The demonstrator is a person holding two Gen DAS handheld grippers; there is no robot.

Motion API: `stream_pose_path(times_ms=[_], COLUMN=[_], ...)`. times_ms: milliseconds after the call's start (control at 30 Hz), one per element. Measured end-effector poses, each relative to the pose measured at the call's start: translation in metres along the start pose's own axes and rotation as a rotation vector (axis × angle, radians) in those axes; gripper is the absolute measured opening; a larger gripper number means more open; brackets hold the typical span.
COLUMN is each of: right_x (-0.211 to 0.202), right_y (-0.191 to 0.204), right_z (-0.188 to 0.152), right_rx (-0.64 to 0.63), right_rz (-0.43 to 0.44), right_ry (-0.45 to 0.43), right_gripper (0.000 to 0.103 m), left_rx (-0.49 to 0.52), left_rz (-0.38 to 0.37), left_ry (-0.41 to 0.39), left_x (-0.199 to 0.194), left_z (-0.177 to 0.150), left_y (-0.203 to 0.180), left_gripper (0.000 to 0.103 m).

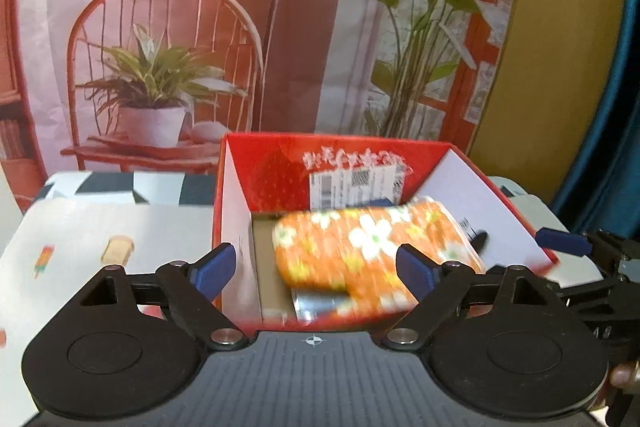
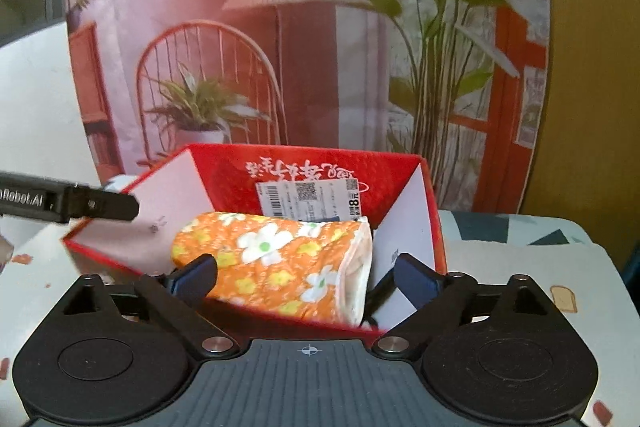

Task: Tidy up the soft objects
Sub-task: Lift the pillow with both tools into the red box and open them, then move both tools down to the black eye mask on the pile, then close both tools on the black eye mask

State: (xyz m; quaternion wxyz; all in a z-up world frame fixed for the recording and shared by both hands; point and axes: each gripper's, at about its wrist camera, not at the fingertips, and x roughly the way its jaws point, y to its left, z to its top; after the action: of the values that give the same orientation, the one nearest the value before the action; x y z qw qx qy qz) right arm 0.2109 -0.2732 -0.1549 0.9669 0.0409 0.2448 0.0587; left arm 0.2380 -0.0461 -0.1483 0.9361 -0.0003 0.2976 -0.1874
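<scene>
- Left gripper (image 1: 320,267) stands wide open, its blue pads spread over the near edge of the red box (image 1: 236,163), nothing pinched between them.
- Right gripper (image 2: 308,273) is just as wide, blue pads splayed either side of the bundle, not pressing on it.
- The prize: a rolled orange cloth with white and yellow flowers (image 2: 276,259), lying free inside the red box, tilted, its open rolled end toward the box's right wall in the right wrist view.
- From the left wrist view the same cloth (image 1: 360,247) is smeared with blur, sitting over something silvery (image 1: 320,303) in the bottom of the box; what that is, I cannot tell.
- A white barcode label (image 2: 308,199) sits on the box's inner back wall, above the cloth.
- The box rests on a desk (image 1: 100,227) with a pale covering printed with small pictures.
- In the right wrist view the left gripper's black arm (image 2: 80,205) pokes in from the left, by the box's left flap.
- In the left wrist view the right gripper's blue pad (image 1: 560,241) shows just beyond the box's right wall.
- Behind it all, a printed backdrop (image 1: 280,27) of a chair, lamp and plants.
</scene>
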Motion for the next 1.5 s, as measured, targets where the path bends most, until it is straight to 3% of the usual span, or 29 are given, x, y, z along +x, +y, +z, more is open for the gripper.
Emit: stream_pose_path(times_ms=[100,333,633,800,967,1200,1400,1500], right_x=[-0.022,-0.057,-0.079,-0.086,-0.084,-0.071,-0.067,-0.067], right_y=[0.003,0.009,0.025,0.038,0.054,0.066,0.064,0.063], right_z=[-0.013,-0.055,-0.107,-0.127,-0.138,-0.149,-0.153,-0.154], right_rx=[0.023,0.087,0.007,-0.039,-0.113,-0.184,-0.17,-0.162], right_rz=[0.007,0.032,0.028,0.034,0.032,0.007,0.01,0.011], right_ry=[-0.024,-0.006,0.078,0.13,0.173,0.228,0.231,0.229], right_gripper=[0.102,0.102,0.102,0.102,0.102,0.103,0.103,0.103], left_rx=[-0.015,-0.059,-0.077,-0.15,-0.164,-0.134,-0.102,-0.077], left_rz=[-0.022,-0.031,-0.038,-0.07,-0.093,-0.137,-0.127,-0.08], left_ry=[0.017,0.051,0.128,0.176,0.22,0.259,0.293,0.279], left_x=[-0.016,-0.044,-0.063,-0.069,-0.07,-0.059,-0.048,-0.046], left_z=[-0.021,-0.073,-0.129,-0.151,-0.165,-0.174,-0.182,-0.183], left_y=[-0.002,-0.007,-0.019,-0.016,-0.016,-0.025,-0.032,-0.034], left_gripper=[0.089,0.089,0.089,0.086,0.071,0.062,0.054,0.031])
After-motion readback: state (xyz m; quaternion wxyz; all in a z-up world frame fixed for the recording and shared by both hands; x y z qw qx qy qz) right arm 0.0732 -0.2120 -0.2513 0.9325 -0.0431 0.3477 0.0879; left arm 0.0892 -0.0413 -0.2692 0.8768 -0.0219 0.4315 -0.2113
